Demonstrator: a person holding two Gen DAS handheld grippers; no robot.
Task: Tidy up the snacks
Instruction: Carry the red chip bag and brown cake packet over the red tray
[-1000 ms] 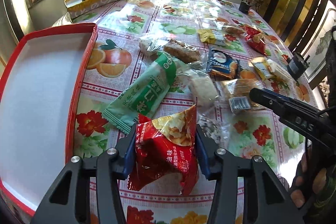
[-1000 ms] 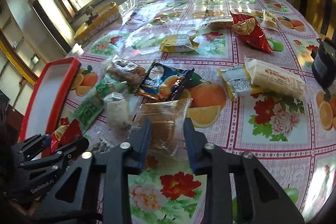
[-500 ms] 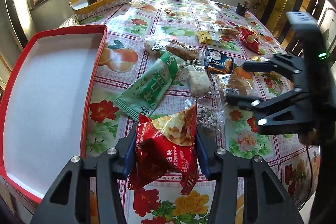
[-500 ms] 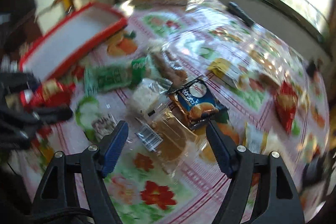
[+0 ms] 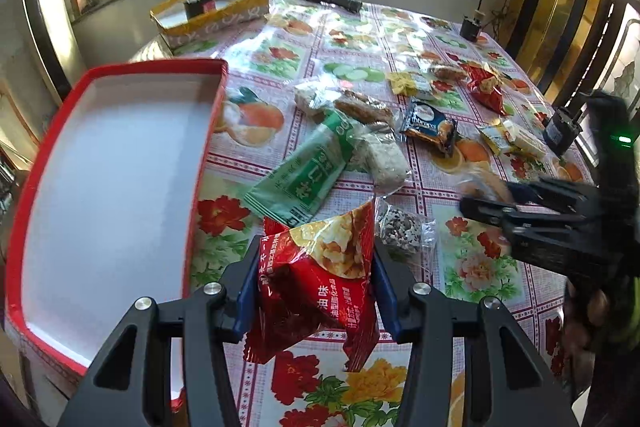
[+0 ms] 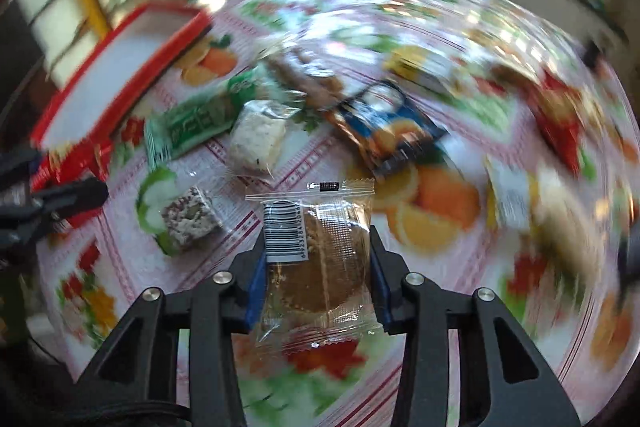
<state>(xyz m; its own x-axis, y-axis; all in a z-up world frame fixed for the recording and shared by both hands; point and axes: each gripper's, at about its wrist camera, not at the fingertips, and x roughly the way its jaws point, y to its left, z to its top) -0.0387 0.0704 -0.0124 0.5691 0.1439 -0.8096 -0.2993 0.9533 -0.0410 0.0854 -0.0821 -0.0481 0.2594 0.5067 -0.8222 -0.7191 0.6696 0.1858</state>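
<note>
Snacks are mostly still unsorted: the red-rimmed white tray at frame left is empty. Left gripper clamps a red crinkled chip bag at lower centre, loose packets litter the floral tablecloth mid-frame, and the right gripper is closing on a clear-wrapped brown biscuit.

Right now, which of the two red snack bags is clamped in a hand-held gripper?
The near red bag, pinched upright between the left hand-held gripper's pads. The other red bag lies flat on the far tablecloth, untouched.
</note>
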